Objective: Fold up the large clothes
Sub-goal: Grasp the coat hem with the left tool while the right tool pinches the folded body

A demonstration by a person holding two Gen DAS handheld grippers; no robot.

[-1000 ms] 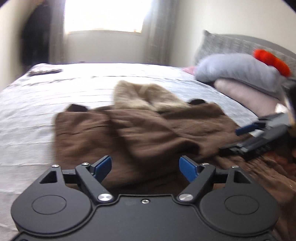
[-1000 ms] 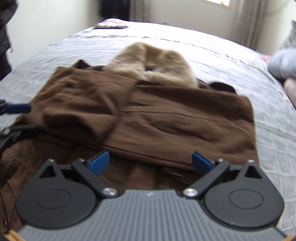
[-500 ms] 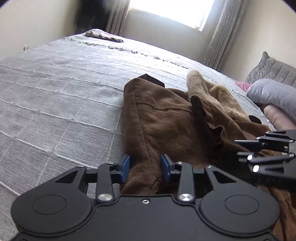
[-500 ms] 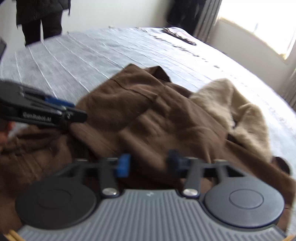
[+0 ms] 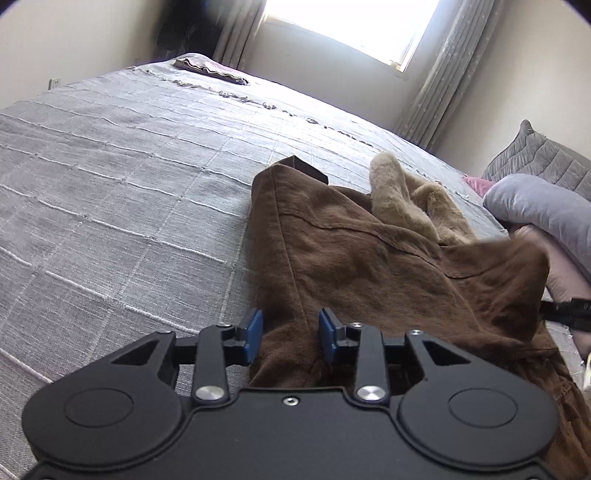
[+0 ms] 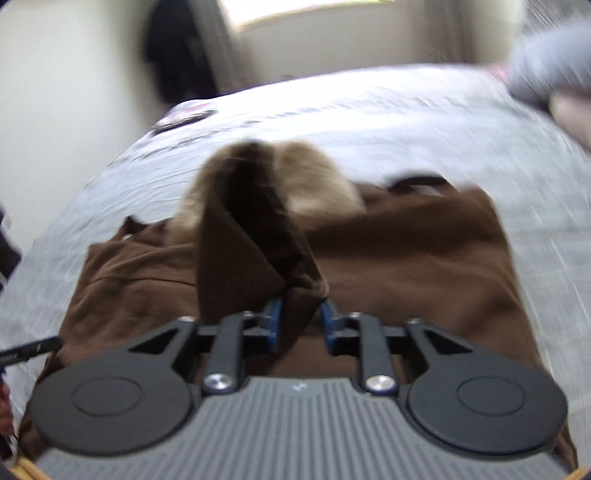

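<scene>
Grey quilted bed (image 5: 129, 177); bright window (image 5: 354, 26), curtains, pillows (image 5: 543, 206) at right. Brown fur-collared coat (image 5: 351, 258) on bed. Left gripper (image 5: 290, 334), right gripper (image 6: 300, 323) each clenched on coat fabric.

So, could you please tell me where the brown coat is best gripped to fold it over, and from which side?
Grip the brown coat along its near hem edge, coming in low from the bed's near side. The hem is a thin free edge that bunches between the pads; the fur collar is bulky and far. The left hand-held gripper and right hand-held gripper each have cloth there.
</scene>
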